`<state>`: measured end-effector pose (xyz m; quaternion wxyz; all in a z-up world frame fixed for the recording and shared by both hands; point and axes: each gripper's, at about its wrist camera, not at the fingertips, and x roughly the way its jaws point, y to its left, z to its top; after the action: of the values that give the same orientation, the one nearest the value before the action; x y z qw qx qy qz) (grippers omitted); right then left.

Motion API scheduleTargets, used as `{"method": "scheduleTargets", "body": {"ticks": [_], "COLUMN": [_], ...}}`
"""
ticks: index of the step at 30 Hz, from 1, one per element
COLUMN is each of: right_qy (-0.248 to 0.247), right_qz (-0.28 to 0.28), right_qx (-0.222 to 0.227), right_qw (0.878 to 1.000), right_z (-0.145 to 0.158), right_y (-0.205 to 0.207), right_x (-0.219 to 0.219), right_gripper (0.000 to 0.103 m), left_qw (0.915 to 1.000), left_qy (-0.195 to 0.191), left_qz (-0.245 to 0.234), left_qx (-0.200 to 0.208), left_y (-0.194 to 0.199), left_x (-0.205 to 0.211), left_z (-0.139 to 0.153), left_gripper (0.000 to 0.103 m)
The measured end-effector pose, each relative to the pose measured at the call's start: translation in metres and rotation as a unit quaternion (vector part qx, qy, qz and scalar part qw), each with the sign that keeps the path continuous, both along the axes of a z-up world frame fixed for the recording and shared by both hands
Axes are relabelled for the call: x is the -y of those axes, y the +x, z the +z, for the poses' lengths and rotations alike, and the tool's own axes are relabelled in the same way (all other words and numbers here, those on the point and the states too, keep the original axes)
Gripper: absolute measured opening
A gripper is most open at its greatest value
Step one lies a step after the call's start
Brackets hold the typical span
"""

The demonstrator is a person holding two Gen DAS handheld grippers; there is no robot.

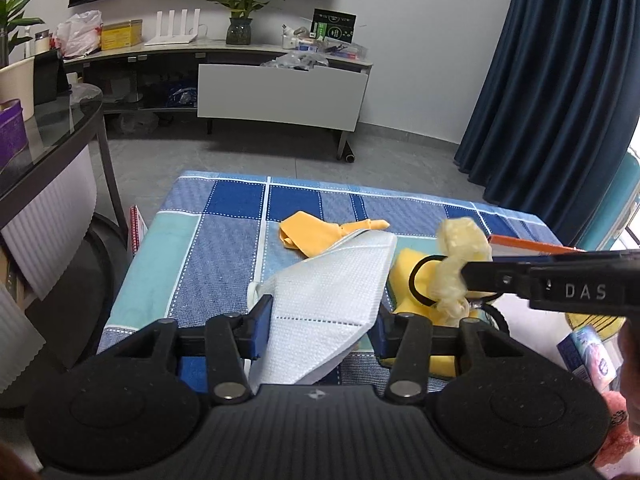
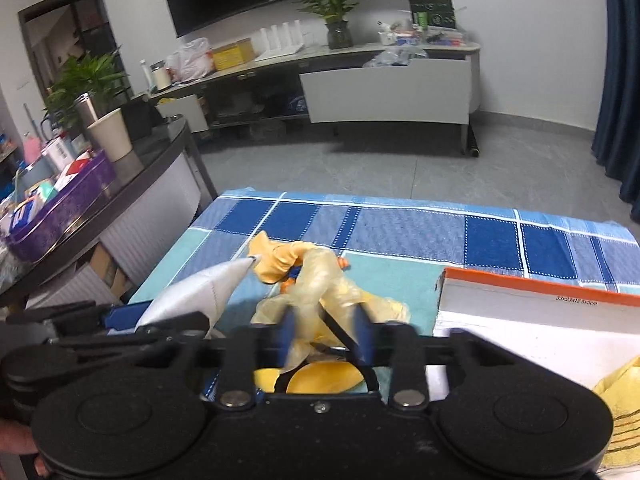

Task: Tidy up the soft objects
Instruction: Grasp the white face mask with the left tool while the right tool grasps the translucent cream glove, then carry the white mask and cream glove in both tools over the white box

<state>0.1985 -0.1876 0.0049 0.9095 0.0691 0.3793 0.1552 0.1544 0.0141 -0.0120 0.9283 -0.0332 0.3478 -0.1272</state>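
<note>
Soft goods on the blue checked tablecloth (image 1: 224, 264): one item in each of my grippers.

My left gripper (image 1: 320, 320) has its blue pads closed on a white woven cloth (image 1: 332, 292), which is raised off the table and fans out ahead of the fingers. My right gripper (image 2: 324, 336) is pinched on a pale cream scrunchie (image 1: 456, 268) with a black elastic loop, lifted just beside the white cloth. Below them lies a yellow cloth (image 1: 412, 276); farther back, an orange-yellow cloth (image 1: 316, 236) lies crumpled on the table. A white box with an orange edge (image 2: 536, 300) stands open to the right, near the scrunchie.
</note>
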Motion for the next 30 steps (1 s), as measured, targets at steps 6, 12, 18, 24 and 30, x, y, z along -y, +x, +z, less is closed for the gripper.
{"method": "scheduleTargets", "body": {"ticks": [6,12,18,24,30], "right_qy": [0.006,0.016,0.013,0.004,-0.006], "right_qz": [-0.005,-0.015,-0.021,-0.035,-0.054], "right_qx": [0.021,0.050,0.075,0.091,0.103], "right_qw": [1.000,0.999,0.997,0.995,0.993], "right_z": [0.012,0.035,0.059,0.072,0.082], "right_y": [-0.019,-0.046,-0.073,-0.100,-0.126], "right_x": [0.007,0.017,0.023,0.030,0.041], "right_gripper": [0.008,0.008,0.008,0.008,0.008], "left_qw": [0.9999,0.9996,0.9993,0.9992,0.9989], "left_qy": [-0.007,-0.012,-0.016,-0.015,-0.011], "left_qz": [0.005,0.010,0.012,0.015,0.018], "left_qx": [0.011,0.025,0.030,0.034,0.041], "left_y": [-0.011,-0.028,-0.044,-0.060,-0.075], "left_x": [0.000,0.001,0.009,0.015,0.024], "left_z": [0.012,0.027,0.040,0.054,0.063], "left_gripper": [0.048,0.048,0.048,0.048,0.048]}}
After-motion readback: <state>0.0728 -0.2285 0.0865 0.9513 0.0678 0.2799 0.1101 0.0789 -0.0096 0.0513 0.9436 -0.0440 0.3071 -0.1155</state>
